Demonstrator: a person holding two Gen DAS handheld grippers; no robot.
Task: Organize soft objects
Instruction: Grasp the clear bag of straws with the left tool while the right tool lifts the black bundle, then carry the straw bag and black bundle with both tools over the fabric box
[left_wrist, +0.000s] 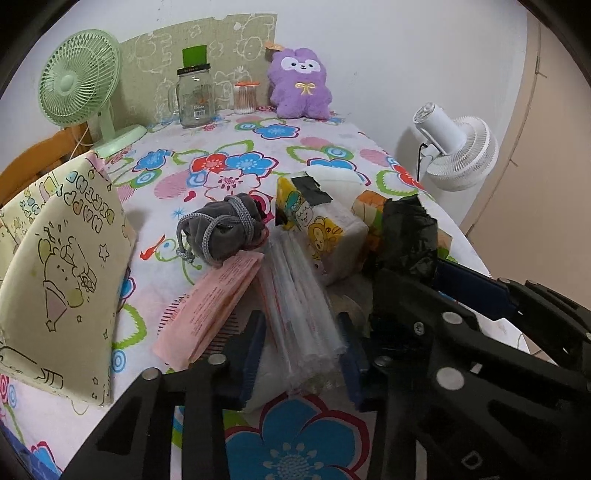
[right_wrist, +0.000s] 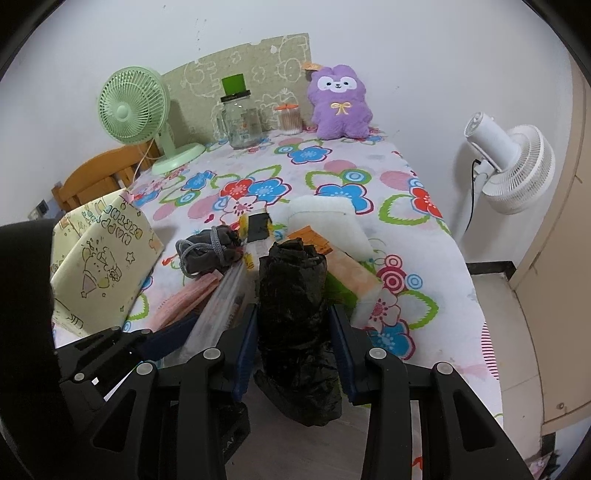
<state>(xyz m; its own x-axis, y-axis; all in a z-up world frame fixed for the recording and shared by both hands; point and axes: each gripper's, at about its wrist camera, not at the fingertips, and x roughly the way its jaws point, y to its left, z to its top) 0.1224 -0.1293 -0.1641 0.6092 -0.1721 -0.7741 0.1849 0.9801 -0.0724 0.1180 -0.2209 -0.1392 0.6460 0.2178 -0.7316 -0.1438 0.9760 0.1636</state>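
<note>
**Both claws clamped on soft bundles over a flowered table**

Left wrist view: the left claw (left_wrist: 301, 354) is closed down on a clear plastic packet of straws (left_wrist: 303, 306), its blue pads pressing both sides. Just left of the packet lies a pink paper sleeve (left_wrist: 210, 306), and behind that a grey drawstring pouch (left_wrist: 225, 229). A cartoon-printed tissue pack (left_wrist: 325, 229) sits behind the packet. At the right, the right claw (left_wrist: 424, 273) grips a crumpled black plastic bag (left_wrist: 406, 232). A cream gift bag (left_wrist: 62, 273) stands at the left edge of the table (left_wrist: 258, 147).

Right wrist view: the right claw (right_wrist: 293, 347) is narrowed onto the black plastic bag (right_wrist: 295, 314), which stands upright between the pads and touches both. The packet of straws (right_wrist: 221, 306) slants just beside it on the left, in the left claw (right_wrist: 184, 328). A white sponge block (right_wrist: 328, 221) lies behind the bag. A purple plush (right_wrist: 340, 107) sits at the far end by the wall.
</note>
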